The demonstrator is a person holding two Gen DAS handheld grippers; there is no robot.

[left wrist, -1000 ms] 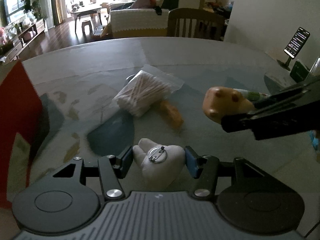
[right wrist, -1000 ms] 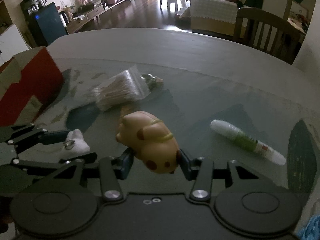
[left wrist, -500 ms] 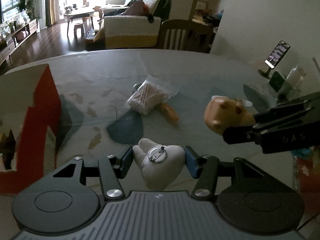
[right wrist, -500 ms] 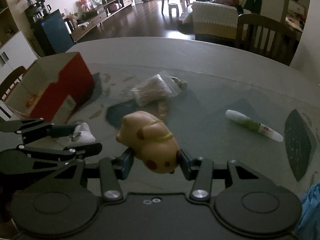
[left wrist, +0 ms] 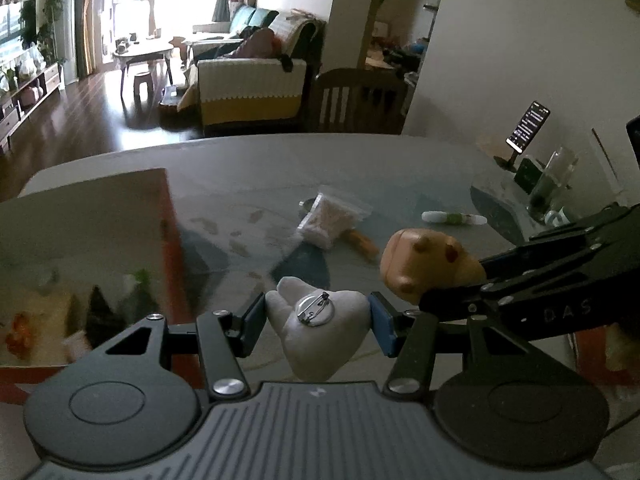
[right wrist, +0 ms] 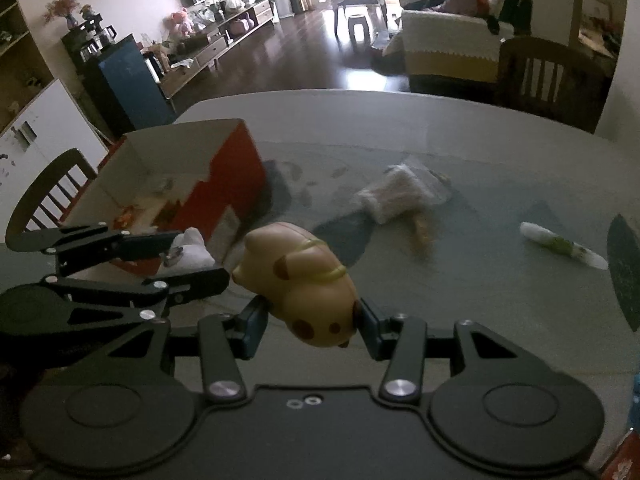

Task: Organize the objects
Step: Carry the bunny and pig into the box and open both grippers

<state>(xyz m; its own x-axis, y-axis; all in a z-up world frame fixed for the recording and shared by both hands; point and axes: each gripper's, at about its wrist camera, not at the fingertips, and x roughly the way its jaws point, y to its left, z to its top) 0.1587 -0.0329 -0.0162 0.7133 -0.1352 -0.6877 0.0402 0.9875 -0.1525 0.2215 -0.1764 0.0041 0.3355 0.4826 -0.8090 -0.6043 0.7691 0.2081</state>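
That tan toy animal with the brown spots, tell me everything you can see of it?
The tan toy animal with brown spots looks like smooth, glossy plastic or rubber: a rounded body with a snout, brown patches and a thin yellow band across its back. The right gripper pinches it between two blue-padded fingers, holding it tilted in the air above the grey-green table, beside the left gripper. Nothing else touches it.

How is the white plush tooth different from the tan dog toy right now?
The white plush tooth is soft fabric with a metal pin badge; the tan spotted dog toy looks smooth and hard, and bulkier. The left hand-held gripper clamps the tooth, the right hand-held gripper the dog. Both are held above the table.
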